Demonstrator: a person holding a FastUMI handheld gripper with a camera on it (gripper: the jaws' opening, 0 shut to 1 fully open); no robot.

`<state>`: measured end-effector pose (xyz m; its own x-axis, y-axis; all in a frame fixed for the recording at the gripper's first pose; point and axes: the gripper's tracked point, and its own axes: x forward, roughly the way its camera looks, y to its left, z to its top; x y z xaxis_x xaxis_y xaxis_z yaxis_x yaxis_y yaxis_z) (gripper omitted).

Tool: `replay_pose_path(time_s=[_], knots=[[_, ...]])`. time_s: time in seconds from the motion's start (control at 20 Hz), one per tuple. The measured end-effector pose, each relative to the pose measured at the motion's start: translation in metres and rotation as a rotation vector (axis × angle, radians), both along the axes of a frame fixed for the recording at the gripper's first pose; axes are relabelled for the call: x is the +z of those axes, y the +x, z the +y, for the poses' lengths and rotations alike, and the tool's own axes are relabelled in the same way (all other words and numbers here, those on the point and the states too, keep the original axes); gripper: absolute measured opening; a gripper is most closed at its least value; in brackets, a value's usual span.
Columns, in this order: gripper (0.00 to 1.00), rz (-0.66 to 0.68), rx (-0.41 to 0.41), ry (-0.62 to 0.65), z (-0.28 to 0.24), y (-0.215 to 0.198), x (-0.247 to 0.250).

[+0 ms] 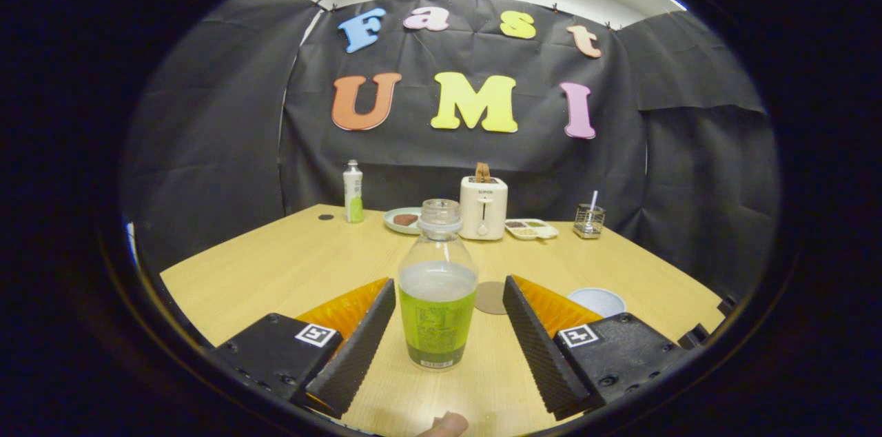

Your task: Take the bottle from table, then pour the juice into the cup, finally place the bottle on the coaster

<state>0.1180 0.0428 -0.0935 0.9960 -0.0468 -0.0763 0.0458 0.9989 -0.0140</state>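
An uncapped clear bottle (438,285) with a green label and pale juice stands upright on the wooden table (289,265), between my gripper's fingers. My gripper (448,299) is open, with a gap on each side of the bottle, so neither finger touches it. A round brown coaster (490,298) lies just behind the bottle, a little to its right. A pale blue cup (597,301) sits beyond the right finger, partly hidden by it.
At the table's far edge stand a capped white-and-green bottle (353,192), a plate with food (404,220), a white toaster (483,207), a divided snack tray (530,228) and a small wire holder (589,220). A fingertip (444,425) shows below the bottle.
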Motion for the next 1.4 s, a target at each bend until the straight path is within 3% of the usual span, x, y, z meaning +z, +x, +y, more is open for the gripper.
replay_pose_path(time_s=[0.15, 0.3, 0.65, 0.7, 0.9, 1.4], knots=[[1.00, 0.009, -0.001, -0.005, 0.002, 0.016, -0.005], [1.00, 0.009, 0.046, -0.002, 0.014, 0.035, -0.009], [0.99, -0.024, 0.042, -0.070, 0.022, 0.056, -0.015], [0.85, -0.026, 0.051, -0.075, 0.025, 0.055, -0.016], [0.81, 0.011, 0.025, -0.097, 0.023, 0.051, -0.016], [0.79, -0.100, 0.024, 0.063, 0.009, 0.012, 0.051]])
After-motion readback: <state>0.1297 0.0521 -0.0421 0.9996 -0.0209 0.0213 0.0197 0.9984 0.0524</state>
